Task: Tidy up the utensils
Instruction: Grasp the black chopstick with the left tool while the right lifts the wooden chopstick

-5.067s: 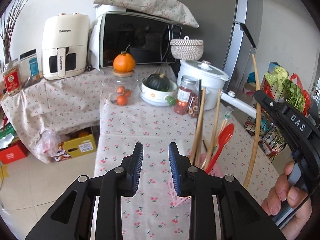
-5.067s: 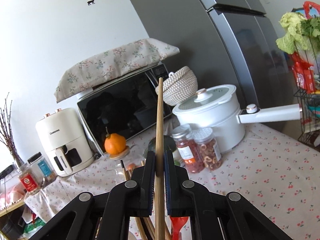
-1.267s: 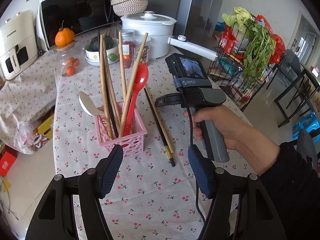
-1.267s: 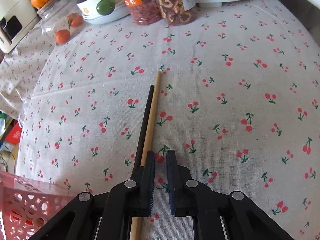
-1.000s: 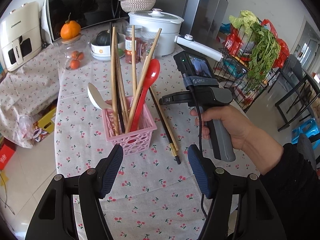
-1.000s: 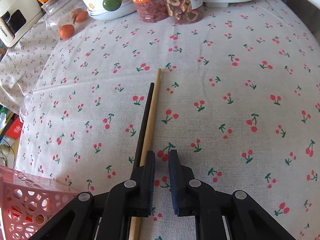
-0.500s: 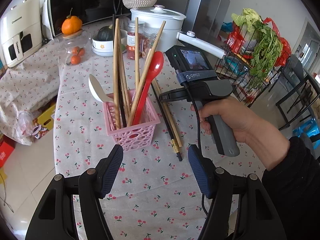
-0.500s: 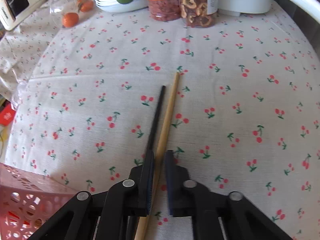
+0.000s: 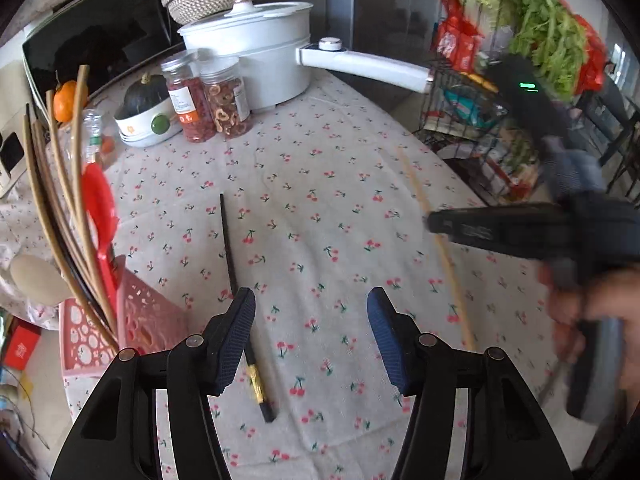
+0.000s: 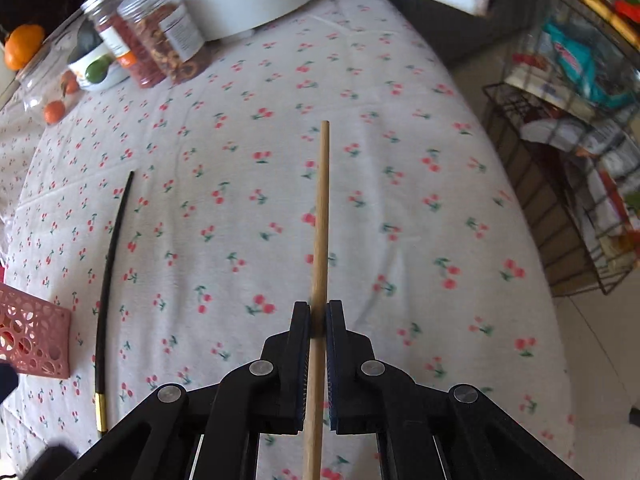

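My right gripper (image 10: 318, 316) is shut on a wooden chopstick (image 10: 321, 216) and holds it above the cherry-print tablecloth; it shows blurred in the left wrist view (image 9: 436, 236). A black chopstick with a gold band (image 9: 236, 292) lies on the cloth, also in the right wrist view (image 10: 110, 280). My left gripper (image 9: 312, 320) is open and empty, just right of the black chopstick's lower part. A pink basket (image 9: 120, 328) at the left holds several wooden chopsticks, a red spoon (image 9: 100, 216) and a white spoon (image 9: 36, 280).
A white pot with a long handle (image 9: 260, 52), two jars (image 9: 208, 100), a bowl with a squash (image 9: 148, 116) and a microwave stand at the back. A wire rack of groceries (image 9: 500, 120) stands beyond the table's right edge.
My right gripper has closed on the wooden chopstick and lifted it off the cloth, to the right of the black one. My left gripper has moved forward and lower over the table.
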Demonstrator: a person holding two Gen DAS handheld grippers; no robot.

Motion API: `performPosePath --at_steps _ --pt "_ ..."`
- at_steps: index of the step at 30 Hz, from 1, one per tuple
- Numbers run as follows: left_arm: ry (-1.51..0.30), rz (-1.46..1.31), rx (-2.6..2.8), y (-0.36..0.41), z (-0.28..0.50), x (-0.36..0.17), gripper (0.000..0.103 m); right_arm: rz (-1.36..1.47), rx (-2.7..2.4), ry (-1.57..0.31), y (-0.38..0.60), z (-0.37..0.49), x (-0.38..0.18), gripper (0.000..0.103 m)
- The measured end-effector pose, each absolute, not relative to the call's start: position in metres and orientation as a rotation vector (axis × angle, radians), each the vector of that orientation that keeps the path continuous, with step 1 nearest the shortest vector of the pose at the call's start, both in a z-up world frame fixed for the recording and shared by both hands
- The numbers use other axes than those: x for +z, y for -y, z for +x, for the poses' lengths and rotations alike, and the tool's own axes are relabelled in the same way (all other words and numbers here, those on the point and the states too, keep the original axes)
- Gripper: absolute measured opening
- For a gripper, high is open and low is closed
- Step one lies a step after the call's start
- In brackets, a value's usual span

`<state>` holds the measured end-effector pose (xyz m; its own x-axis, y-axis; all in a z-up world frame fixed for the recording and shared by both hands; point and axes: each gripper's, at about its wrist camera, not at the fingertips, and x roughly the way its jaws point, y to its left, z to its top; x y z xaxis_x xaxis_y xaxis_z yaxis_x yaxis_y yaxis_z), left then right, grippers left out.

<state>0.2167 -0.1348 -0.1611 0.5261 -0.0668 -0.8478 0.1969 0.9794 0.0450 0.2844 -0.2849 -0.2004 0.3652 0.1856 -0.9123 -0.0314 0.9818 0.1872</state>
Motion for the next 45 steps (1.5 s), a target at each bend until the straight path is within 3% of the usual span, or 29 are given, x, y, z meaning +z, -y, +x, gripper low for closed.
performPosePath --at_steps 7,18,20,21,25,28,32,35,37,38,39,45 --pt "-1.060 0.086 0.049 0.123 0.279 -0.212 0.061 0.252 0.150 -1.165 0.324 0.256 -0.199 0.002" --pt "-1.146 0.025 0.069 0.107 0.315 -0.236 0.059 0.266 0.203 -1.141 0.323 0.252 -0.200 0.002" --pt "-1.148 0.031 0.070 0.108 0.314 -0.236 0.051 0.273 0.203 -1.135 0.323 0.252 -0.200 0.002" --pt "-1.176 0.016 0.034 0.109 0.315 -0.239 0.029 0.274 0.204 -1.133 0.323 0.252 -0.199 0.002" --pt "-1.185 0.027 0.007 0.114 0.312 -0.238 0.009 0.281 0.189 -1.126 0.323 0.251 -0.195 0.002" --pt "-1.219 0.020 -0.024 0.117 0.306 -0.236 0.002 0.281 0.181 -1.119 0.321 0.246 -0.187 0.002" --pt "-1.222 0.002 -0.074 0.116 0.293 -0.223 0.002 0.288 0.172 -1.094 0.320 0.236 -0.172 0.002" --pt "-1.228 0.059 -0.045 0.119 0.294 -0.216 0.009 0.318 0.175 -1.067 0.321 0.230 -0.161 0.002" --pt "-1.234 0.099 0.009 0.120 0.300 -0.216 0.051 0.323 0.184 -1.051 0.319 0.227 -0.157 0.002" --pt "-1.212 0.107 0.034 0.122 0.301 -0.215 0.059 0.321 0.190 -1.048 0.318 0.226 -0.157 0.002" --pt "-1.188 0.111 0.051 0.123 0.302 -0.215 0.064 0.320 0.194 -1.047 0.317 0.226 -0.156 0.002" --pt "-1.162 0.099 0.173 0.127 0.319 -0.229 0.064 0.339 0.194 -1.044 0.326 0.224 -0.161 0.002"
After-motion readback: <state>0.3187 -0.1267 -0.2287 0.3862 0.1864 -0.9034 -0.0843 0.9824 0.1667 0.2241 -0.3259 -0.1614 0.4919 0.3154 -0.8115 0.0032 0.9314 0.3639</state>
